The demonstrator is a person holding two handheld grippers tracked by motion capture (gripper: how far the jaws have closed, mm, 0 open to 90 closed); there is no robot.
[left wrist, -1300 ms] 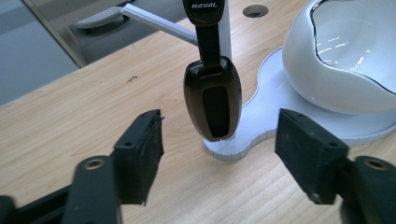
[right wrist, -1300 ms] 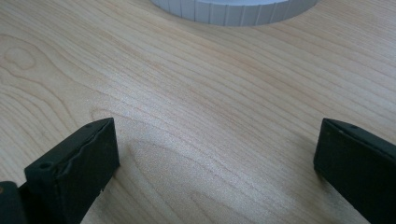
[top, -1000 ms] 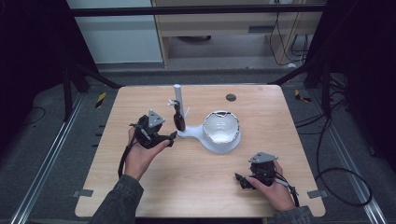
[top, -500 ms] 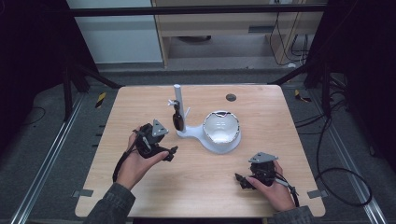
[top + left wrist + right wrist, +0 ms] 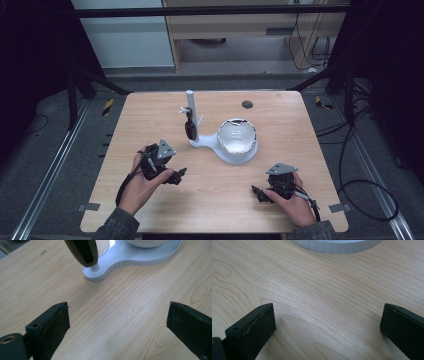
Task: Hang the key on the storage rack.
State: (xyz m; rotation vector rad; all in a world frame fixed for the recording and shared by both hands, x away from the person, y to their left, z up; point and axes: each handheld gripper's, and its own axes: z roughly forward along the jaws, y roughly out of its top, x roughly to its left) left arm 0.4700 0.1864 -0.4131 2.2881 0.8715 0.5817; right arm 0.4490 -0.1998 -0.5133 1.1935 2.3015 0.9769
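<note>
While the left gripper (image 5: 178, 175) sits at lower left of the high view, its jaws have just been opening and stand wide with nothing between them. Up and right of it, the dark fob (image 5: 190, 129) hangs on the white stand (image 5: 200, 142), long axis vertical, narrow end pointing down. At lower right, the right gripper (image 5: 257, 192) gapes empty too.

In the left gripper view the dark brown object (image 5: 82, 251) on the white stand (image 5: 130, 261) is cut off by the top edge, and so is the white bowl (image 5: 147, 242).
</note>
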